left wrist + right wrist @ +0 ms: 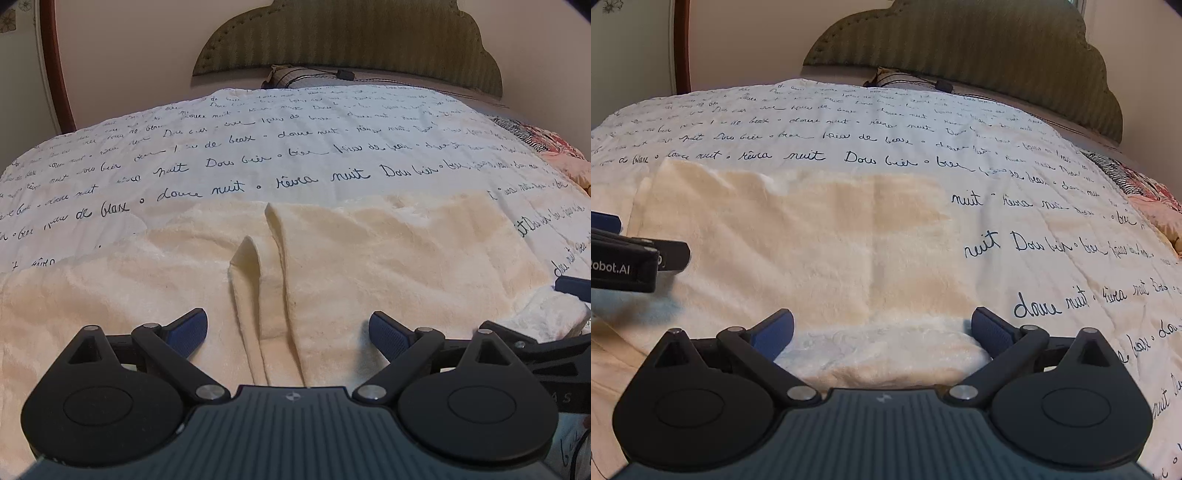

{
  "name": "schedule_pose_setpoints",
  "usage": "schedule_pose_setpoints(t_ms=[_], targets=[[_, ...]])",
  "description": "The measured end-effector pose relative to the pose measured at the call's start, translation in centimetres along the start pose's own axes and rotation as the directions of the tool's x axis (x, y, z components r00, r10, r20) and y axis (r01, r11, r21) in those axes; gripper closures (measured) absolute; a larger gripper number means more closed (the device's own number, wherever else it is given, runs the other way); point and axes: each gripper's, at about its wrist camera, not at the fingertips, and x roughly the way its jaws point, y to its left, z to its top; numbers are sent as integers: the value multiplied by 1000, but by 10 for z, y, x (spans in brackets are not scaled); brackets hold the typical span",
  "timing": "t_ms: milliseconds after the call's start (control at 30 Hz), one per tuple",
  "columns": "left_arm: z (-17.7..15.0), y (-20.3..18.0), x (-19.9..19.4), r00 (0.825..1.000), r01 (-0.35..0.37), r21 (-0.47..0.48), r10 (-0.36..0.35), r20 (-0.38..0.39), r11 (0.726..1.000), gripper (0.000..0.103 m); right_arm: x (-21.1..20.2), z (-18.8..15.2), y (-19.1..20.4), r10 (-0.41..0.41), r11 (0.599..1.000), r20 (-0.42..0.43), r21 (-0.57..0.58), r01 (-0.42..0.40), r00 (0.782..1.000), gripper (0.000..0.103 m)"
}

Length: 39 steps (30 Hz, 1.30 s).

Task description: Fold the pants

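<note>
Inspection of the cream-coloured fleece pants [332, 258]: they lie spread on the white quilted bedspread printed with dark cursive script [295, 155], in the near half of the bed, at six o'clock from the olive striped scalloped headboard [351, 40].

In the left wrist view, a raised fold ridge runs from twelve o'clock down toward the camera, between the two panels of cloth.

Your left gripper [288, 332] stands wide, its blue pads clear of the cloth on either side of that ridge; nothing is held. Your right gripper [882, 332] is likewise spread wide, with a thick folded edge of the pants lying between the pads but not pinched. In the right wrist view the left gripper shows at nine o'clock, near the cloth.

Handling judgement: the fabric looks plush, light and limp. Expect it to sag, drape and trail rather than hold a line, and the pile to cling slightly to the quilt. It is not fragile. The layers are thick, so a shallow pinch may catch only the top ply.

Recommended hold: take the doubled edge at six o'clock, deep enough to catch all layers, one gripper toward each corner.
</note>
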Motion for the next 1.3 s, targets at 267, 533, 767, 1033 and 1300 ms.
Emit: schedule_pose_setpoints(t_ms=[267, 533, 767, 1033, 1300], targets=[[-15, 7, -9, 1000, 0, 14, 0, 4, 1000, 2, -11, -8, 9, -26, 999, 28, -18, 27, 999, 0], [-25, 13, -16, 999, 2, 11, -3, 45, 1000, 0, -11, -38, 13, -54, 998, 213, -5, 56, 976, 0], [-39, 55, -35, 998, 13, -77, -7, 67, 997, 1, -11, -39, 15, -69, 997, 225, -15, 74, 972, 0], [-62, 115, -57, 995, -48, -153, 60, 76, 987, 1, -11, -39, 20, -88, 995, 224, -22, 95, 971, 0], [-78, 136, -65, 988, -103, -171, 121, 100, 980, 0, -11, -39, 27, -106, 993, 228, -31, 116, 968, 0]])
